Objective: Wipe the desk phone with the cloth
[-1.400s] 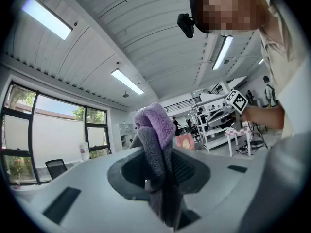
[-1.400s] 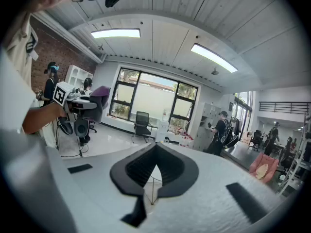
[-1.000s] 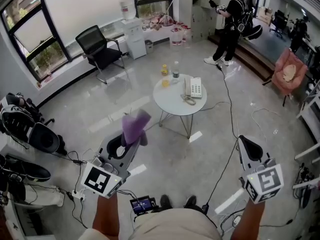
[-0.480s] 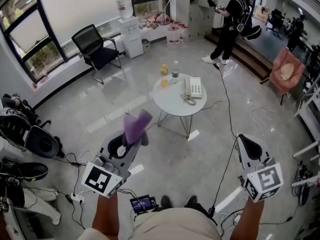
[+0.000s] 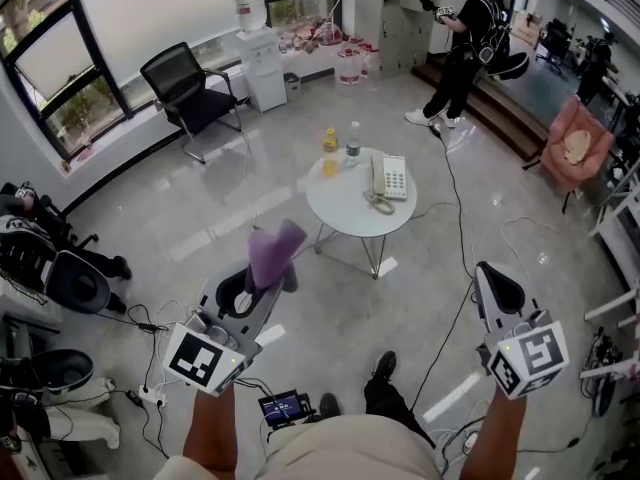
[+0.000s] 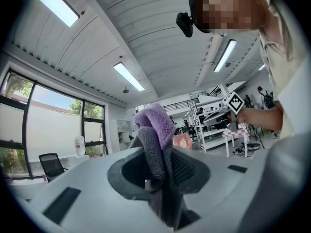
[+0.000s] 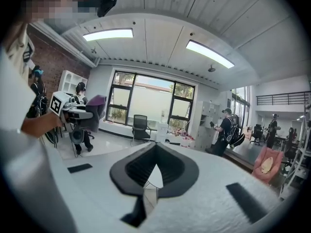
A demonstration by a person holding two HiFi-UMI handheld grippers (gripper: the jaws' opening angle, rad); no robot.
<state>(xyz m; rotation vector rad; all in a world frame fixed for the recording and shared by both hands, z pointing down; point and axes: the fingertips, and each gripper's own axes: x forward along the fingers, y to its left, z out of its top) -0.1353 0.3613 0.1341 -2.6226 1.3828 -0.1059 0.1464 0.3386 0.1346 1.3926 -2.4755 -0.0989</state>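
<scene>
Near: left gripper [image 5: 262, 278] clenched on the purple cloth [image 5: 272, 251], which bunches up past the tips. Right gripper [image 5: 487, 271] has its jaws pressed together, nothing between.

Farther: round white table [image 5: 345, 208], desk phone [image 5: 389, 177] on its right part. At the far edge a yellow bottle [image 5: 330, 141] and a clear bottle [image 5: 352, 140], both capped, contents unreadable.

Round white bench [image 5: 343, 206] mid-room on thin metal legs. At its far edge: yellow bottle [image 5: 330, 140], clear bottle [image 5: 352, 140] just beside it, small yellow item [image 5: 330, 166] in front. Black office chair [image 5: 188, 88] by the windows [image 5: 60, 73], water dispenser [image 5: 262, 63] near it. Person in black [image 5: 462, 48] standing at the back. Pink chair [image 5: 577, 146] far right. Black cable [image 5: 461, 230] runs over the grey floor [image 5: 200, 218], past the bench.
</scene>
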